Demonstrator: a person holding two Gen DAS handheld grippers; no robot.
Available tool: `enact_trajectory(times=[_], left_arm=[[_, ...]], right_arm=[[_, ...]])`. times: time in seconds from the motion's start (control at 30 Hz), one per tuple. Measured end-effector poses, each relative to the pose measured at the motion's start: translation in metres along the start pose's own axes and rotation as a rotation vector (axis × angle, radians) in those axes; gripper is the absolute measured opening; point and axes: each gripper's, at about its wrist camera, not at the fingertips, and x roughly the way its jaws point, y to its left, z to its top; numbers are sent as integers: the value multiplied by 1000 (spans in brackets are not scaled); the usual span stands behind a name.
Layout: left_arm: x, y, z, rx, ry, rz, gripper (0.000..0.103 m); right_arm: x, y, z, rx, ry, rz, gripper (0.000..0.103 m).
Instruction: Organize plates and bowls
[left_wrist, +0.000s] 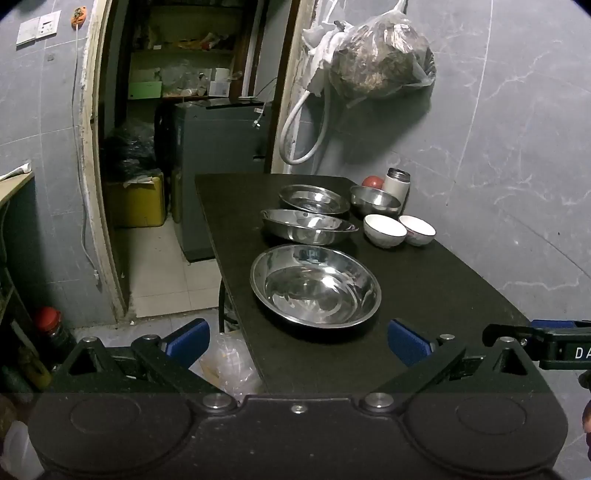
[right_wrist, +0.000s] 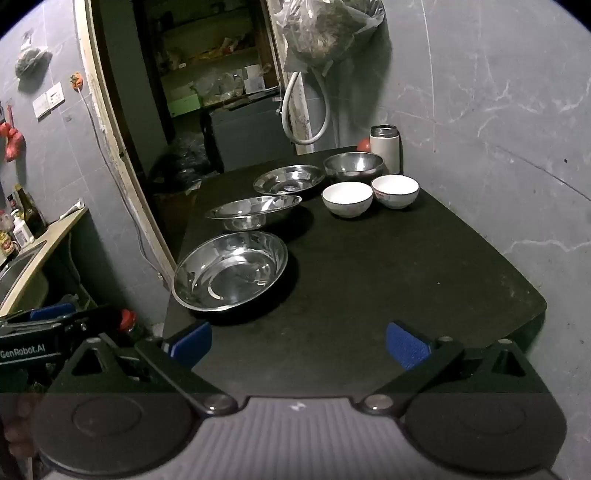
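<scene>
Left hand-held gripper (left_wrist: 295, 345): wide apart, holding nothing.
Right hand-held gripper (right_wrist: 297, 345): wide, unloaded.
Large round steel basin (left_wrist: 315, 285): just ahead on black worktop (left_wrist: 436, 295).
White ceramic bowls (right_wrist: 347, 198): farther ahead, unstacked.
Progress: seemingly nothing stacked yet.

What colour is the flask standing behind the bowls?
The flask is white with a metal top; the right wrist view shows it best.
</scene>
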Motion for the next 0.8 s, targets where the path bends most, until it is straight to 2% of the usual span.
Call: enact_trajectory(times=[0.8], left_arm=[[0, 0, 0, 1, -3, 0, 102]], right_arm=[[-2, 5, -1, -10, 1, -7, 103]])
